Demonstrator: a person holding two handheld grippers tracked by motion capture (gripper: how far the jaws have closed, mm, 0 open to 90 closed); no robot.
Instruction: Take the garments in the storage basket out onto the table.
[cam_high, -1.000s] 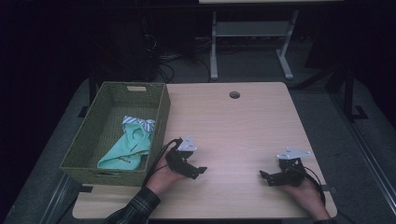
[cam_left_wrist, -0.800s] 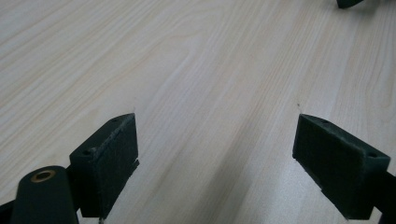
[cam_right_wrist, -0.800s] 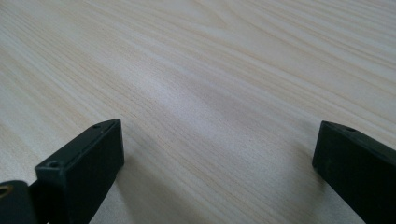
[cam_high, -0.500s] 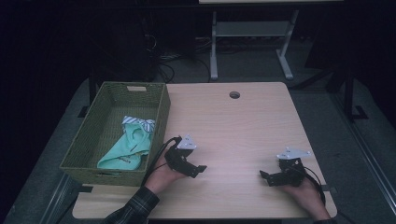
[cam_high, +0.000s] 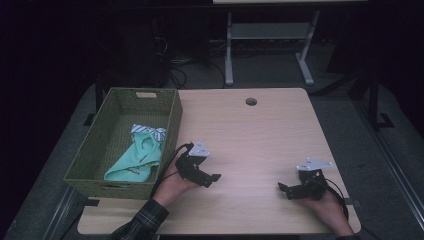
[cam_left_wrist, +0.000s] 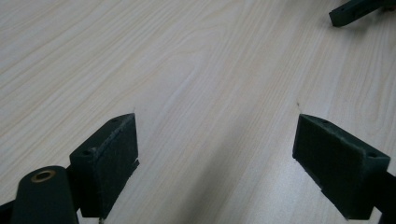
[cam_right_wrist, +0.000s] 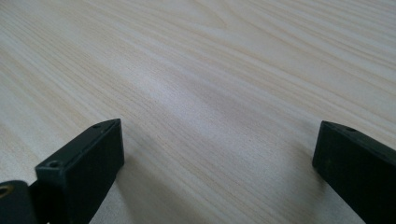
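Green cloth (cam_high: 134, 161) lies inside the woven basket (cam_high: 170, 131), which sits at the left side of the wooden table (cam_high: 260, 135). A small striped cloth (cam_high: 148, 132) lies on the far end of the green one. Both are down in the basket, not hanging over its rim.

The left gripper (cam_high: 212, 178) rests low on the table, just beside the near right corner of the basket. It does not touch the cloth. A hand (cam_high: 172, 185) holds it from behind, with a checked sleeve (cam_high: 142, 224) coming in from the bottom. Seen from the left gripper's own camera, the left gripper (cam_left_wrist: 215, 154) has its two black jaws spread wide apart, with bare wood between them.

The right gripper (cam_high: 284, 189) sits near the front right of the table, well apart from the left one and far from the basket. In its own camera, the right gripper (cam_right_wrist: 217, 158) is wide too, with nothing between the jaws but the table top.

A round hole (cam_high: 251, 101) shows in the far part of the table.
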